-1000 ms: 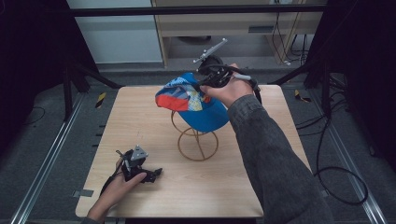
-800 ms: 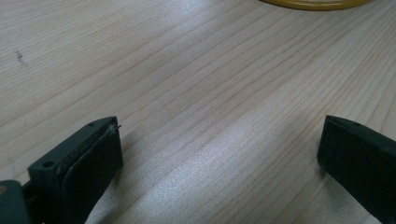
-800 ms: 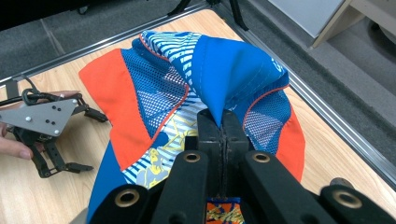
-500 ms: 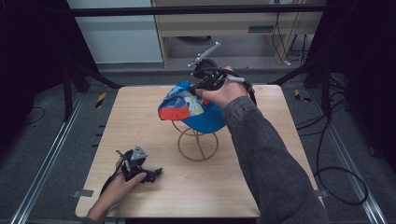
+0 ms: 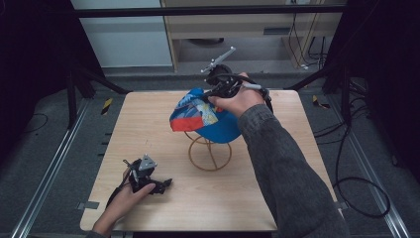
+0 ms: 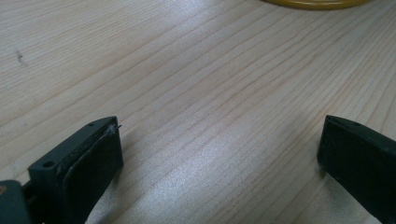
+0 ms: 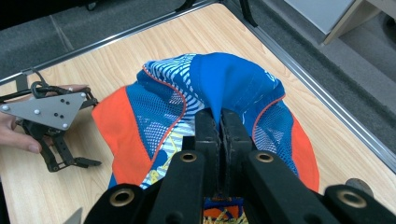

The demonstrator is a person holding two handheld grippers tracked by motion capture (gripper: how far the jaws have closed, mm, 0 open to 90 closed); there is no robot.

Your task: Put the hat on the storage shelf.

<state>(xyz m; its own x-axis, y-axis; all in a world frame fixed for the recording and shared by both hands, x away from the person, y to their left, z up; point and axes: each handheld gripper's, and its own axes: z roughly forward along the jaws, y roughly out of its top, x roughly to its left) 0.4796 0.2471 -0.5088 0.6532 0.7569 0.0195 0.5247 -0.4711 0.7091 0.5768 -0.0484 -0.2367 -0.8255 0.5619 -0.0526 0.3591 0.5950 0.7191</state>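
A person works two grippers at a wooden surface [image 5: 148, 124], with a wire stand [image 5: 210, 154] near its middle. Left of the stand, near the front edge, the left gripper [image 5: 161, 186] rests low on the wood in the left hand [image 5: 121, 203]. Its own view looks along the grain: the jaws stand released, wide apart, bare wood between them, and a sliver of the yellow stand's [image 6: 317, 3] ring sits at the top edge.

Atop the stand hangs a blue cap [image 5: 208, 119] with orange and white patches, its brim toward the left. The right gripper [image 5: 210, 95], held in the right hand [image 5: 240, 99], meets the cap's crown from behind the stand. From above, the hand hides that contact. The right gripper view settles it: the jaws are clenched on a fold of the cap's [image 7: 233, 79] blue cloth, pinched up between the pads. That view also catches the left gripper's [image 7: 77, 161] grey plate beyond the cap.
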